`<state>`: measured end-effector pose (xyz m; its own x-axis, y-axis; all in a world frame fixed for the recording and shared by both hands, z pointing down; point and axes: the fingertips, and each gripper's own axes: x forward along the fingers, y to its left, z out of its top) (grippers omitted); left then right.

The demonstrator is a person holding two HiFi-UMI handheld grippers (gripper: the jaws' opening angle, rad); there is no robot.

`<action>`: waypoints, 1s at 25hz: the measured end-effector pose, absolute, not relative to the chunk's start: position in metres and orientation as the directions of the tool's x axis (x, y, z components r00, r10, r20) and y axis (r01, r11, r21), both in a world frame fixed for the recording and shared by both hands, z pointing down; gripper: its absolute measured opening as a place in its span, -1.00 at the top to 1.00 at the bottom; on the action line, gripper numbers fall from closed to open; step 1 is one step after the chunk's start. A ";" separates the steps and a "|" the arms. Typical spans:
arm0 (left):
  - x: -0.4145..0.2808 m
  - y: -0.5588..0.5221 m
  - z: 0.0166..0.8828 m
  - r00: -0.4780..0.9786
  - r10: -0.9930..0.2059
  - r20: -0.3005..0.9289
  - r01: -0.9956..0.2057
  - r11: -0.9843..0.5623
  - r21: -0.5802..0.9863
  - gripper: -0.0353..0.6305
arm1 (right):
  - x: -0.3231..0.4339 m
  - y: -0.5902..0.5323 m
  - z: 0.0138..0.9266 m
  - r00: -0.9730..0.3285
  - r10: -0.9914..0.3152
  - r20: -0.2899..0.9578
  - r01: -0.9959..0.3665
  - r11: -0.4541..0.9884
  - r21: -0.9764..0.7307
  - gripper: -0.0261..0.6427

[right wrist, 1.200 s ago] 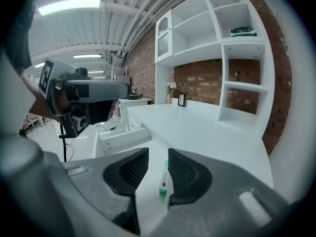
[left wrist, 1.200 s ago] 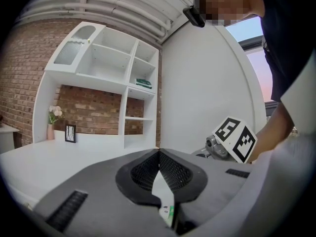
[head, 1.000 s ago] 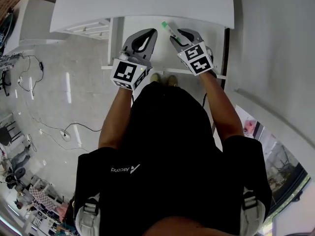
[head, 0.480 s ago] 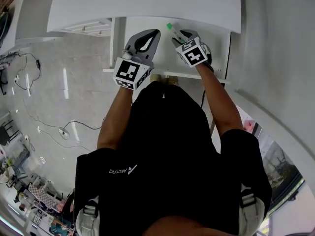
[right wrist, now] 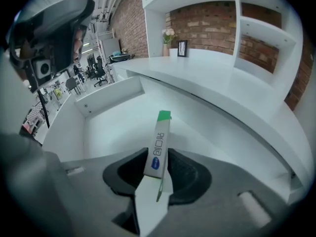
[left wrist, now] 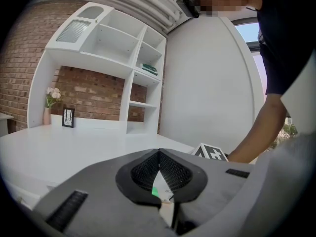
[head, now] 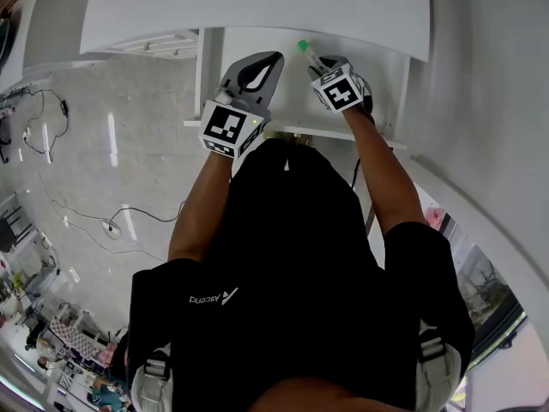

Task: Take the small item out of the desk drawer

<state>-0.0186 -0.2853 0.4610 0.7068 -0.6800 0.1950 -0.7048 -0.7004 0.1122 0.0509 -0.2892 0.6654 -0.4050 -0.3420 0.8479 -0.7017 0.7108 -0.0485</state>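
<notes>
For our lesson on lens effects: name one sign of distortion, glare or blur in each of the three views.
Head view: fisheye bending toward the edges, light streaks glaring on the floor. Left gripper view: dark round border, shelves bowed, a mosaic patch at top. Right gripper view: small box sharp, corners dark.

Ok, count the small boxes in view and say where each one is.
1. The small box is between the closing jaws of the right claw, over the open drawer. Others may be hidden under the desk.
</notes>
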 end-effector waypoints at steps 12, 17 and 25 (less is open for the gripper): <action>-0.021 -0.276 0.464 0.731 -0.651 0.206 -0.680 -0.720 0.138 0.90 | 0.054 -0.282 0.641 -0.408 -0.406 0.818 -0.732 0.681 -0.026 0.64; -0.018 -0.270 0.455 0.738 -0.651 0.178 -0.673 -0.730 0.119 0.90 | 0.056 -0.277 0.595 -0.453 -0.482 0.749 -0.740 0.672 -0.015 0.64; -0.009 -0.261 0.423 0.752 -0.643 0.142 -0.658 -0.744 0.118 0.90 | 0.066 -0.269 0.495 -0.511 -0.618 0.597 -0.769 0.639 0.004 0.64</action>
